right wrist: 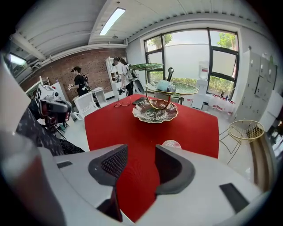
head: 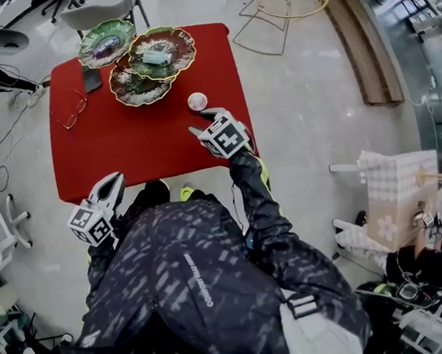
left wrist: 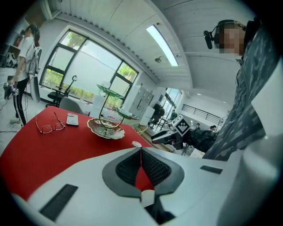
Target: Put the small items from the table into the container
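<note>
Red surface (head: pixel 141 153) carries everything. We're locating the rest off the tiered dish stand (head: pixel 139 91) at its far end.

Stand: three leaf-shaped green dishes on a gold wire frame, upright. This is the container.

Right claw (head: pixel 200 121): on our side of the stand, over the surface and tilted down toward it. Jaws are apart with nothing between the pads. We only see red surface through the gap.

Left claw (head: pixel 116 179): at the surface edge farthest from the stand, well apart from it. Jaws are closed pad to pad, gripping nothing.

Phone (head: pixel 92 80): dark, lying flat on the surface just beside the stand's lowest dish, on its left in the head view.

Glasses (head: pixel 71 115): same side of the stand as the phone, a bit further out and nearer to us, folded open on the surface.

Round white item (head: pixel 197 101): flat on the surface, near the stand's lowest dish on our side and to its right. It sits between the stand and the right claw, just ahead of that claw's tips and outside the pads.

Pale blue item (head: pixel 155 58): already in the stand's middle dish. We can't tell what it is.
</note>
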`<state>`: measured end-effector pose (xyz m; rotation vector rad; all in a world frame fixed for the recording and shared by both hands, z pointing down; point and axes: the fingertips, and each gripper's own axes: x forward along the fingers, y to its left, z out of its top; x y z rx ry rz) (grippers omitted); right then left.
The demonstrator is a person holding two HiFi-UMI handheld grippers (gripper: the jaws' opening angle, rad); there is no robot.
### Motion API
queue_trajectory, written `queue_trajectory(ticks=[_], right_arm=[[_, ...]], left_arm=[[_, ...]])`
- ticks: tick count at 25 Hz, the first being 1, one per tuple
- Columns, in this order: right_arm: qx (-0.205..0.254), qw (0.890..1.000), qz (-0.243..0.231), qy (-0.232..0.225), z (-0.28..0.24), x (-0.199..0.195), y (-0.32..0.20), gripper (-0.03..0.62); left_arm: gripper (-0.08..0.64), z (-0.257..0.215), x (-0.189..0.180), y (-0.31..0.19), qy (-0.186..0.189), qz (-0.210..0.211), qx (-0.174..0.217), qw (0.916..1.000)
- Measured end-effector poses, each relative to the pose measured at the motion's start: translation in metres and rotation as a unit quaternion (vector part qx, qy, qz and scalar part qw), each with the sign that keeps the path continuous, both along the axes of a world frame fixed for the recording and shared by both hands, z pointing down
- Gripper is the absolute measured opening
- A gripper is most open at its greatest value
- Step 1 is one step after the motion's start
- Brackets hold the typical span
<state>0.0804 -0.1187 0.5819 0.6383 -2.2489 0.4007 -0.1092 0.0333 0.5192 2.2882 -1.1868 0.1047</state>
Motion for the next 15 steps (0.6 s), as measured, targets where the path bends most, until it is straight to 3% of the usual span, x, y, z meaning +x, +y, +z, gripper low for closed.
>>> queue_trajectory(ticks=[15], right_arm=[[-0.014, 0.999, 0.024, 0.019, 0.033, 0.010, -0.020, 0.192]], left_arm=[[0.012, 0.014, -0.026, 0.012, 0.009, -0.034, -0.029, 0.9990]])
